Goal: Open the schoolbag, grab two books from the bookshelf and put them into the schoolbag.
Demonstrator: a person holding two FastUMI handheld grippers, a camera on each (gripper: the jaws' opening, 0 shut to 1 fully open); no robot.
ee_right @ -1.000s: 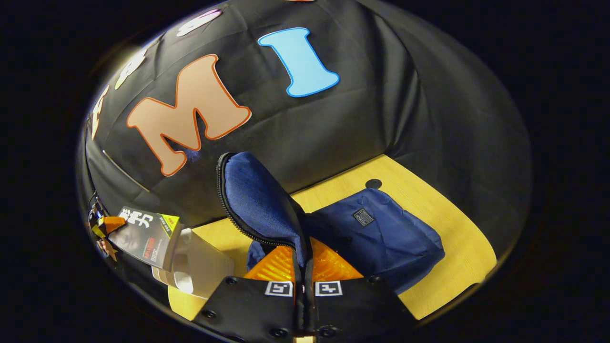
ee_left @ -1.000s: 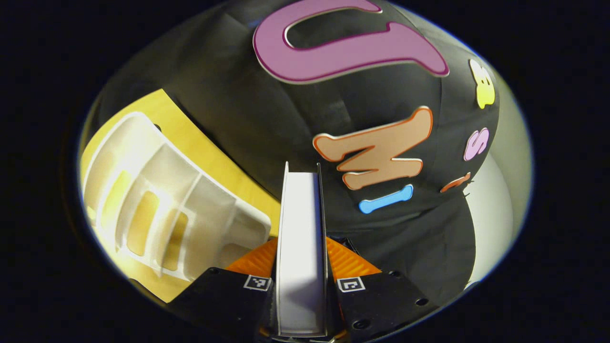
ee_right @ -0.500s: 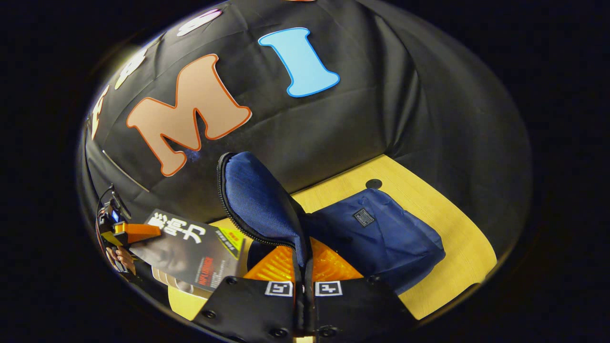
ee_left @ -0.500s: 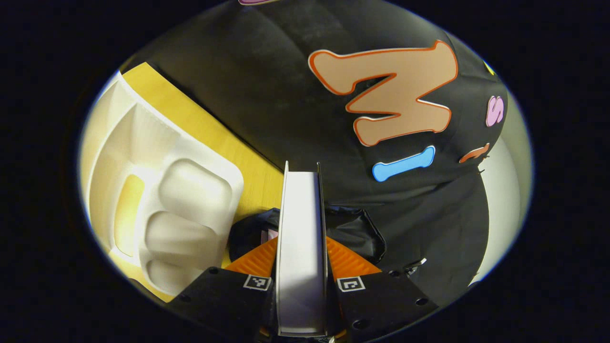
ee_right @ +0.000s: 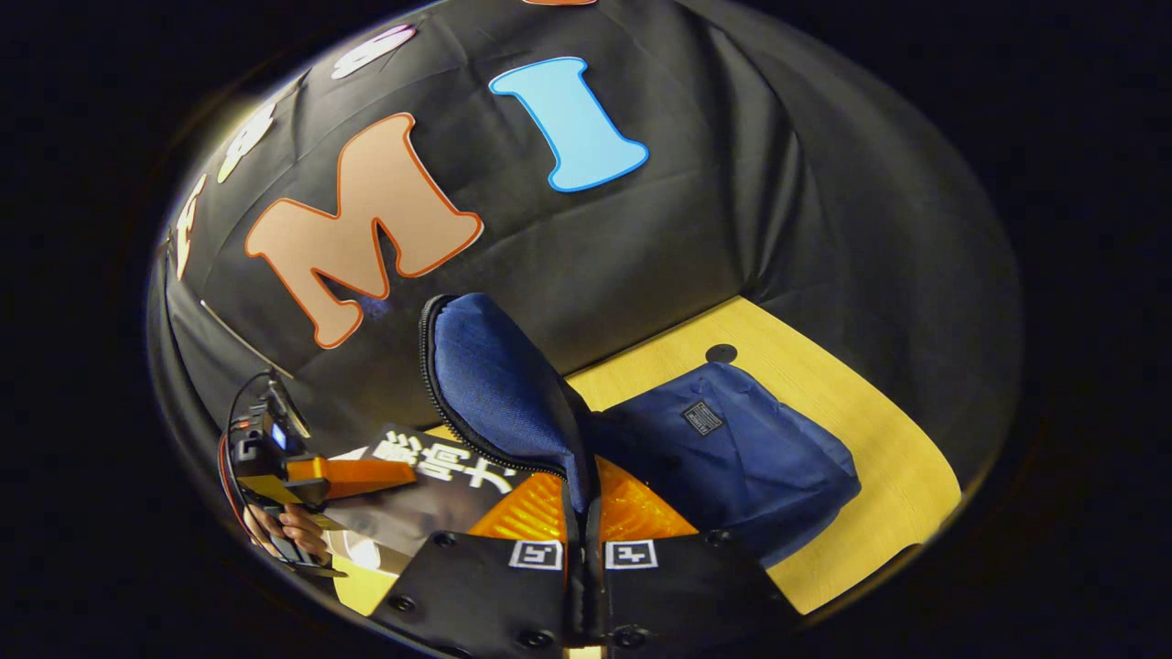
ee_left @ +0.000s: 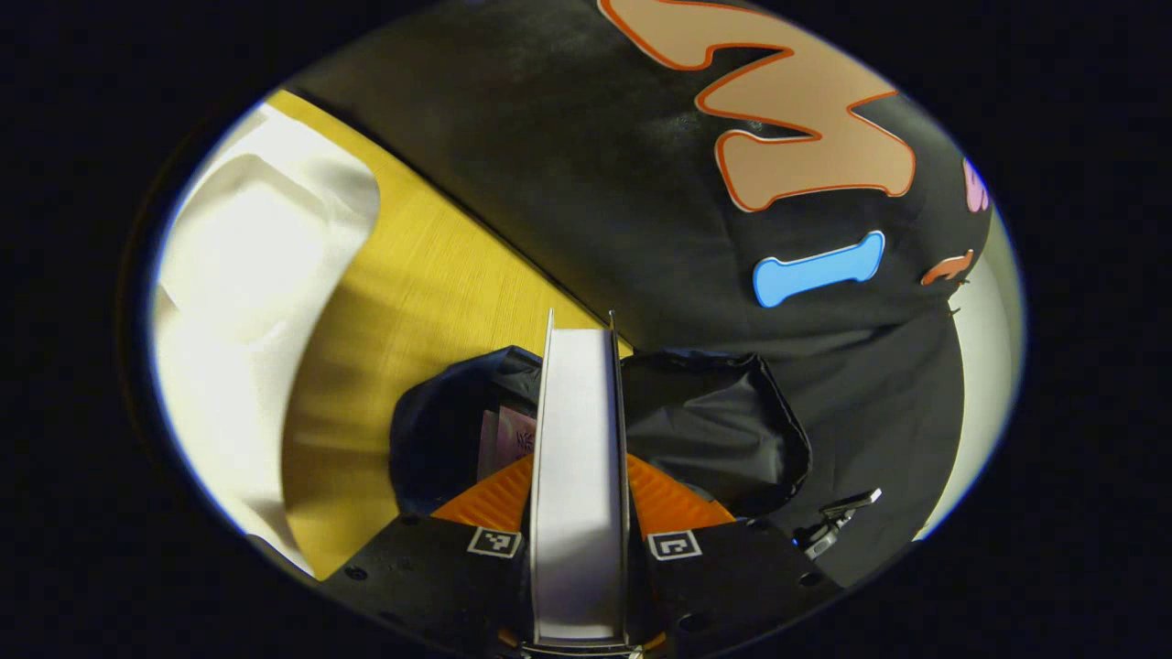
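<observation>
In the left gripper view my left gripper [ee_left: 579, 476] is shut on a book [ee_left: 579, 439], seen edge-on with its white pages upward. Just beyond it gapes the schoolbag's dark opening [ee_left: 705, 421], with another book [ee_left: 506, 439] partly visible inside. In the right gripper view my right gripper [ee_right: 583, 508] is shut on the blue schoolbag's zip-edged flap [ee_right: 490, 375], holding it up. The schoolbag's body [ee_right: 732, 458] lies on the yellow table. At lower left of that view the left gripper [ee_right: 343, 473] holds the dark-covered book [ee_right: 430, 471] close beside the flap.
A white bookshelf [ee_left: 247, 275], blurred, stands at the left on the yellow table [ee_left: 421, 293]. The black cloth wall rises right behind the table. A small dark round hole [ee_right: 721, 352] sits in the tabletop behind the schoolbag. A hand [ee_right: 288, 531] holds the left gripper.
My left gripper has carried the book away from the white bookshelf toward the schoolbag, whose opening now lies under it. The right gripper has kept the flap raised, almost still.
</observation>
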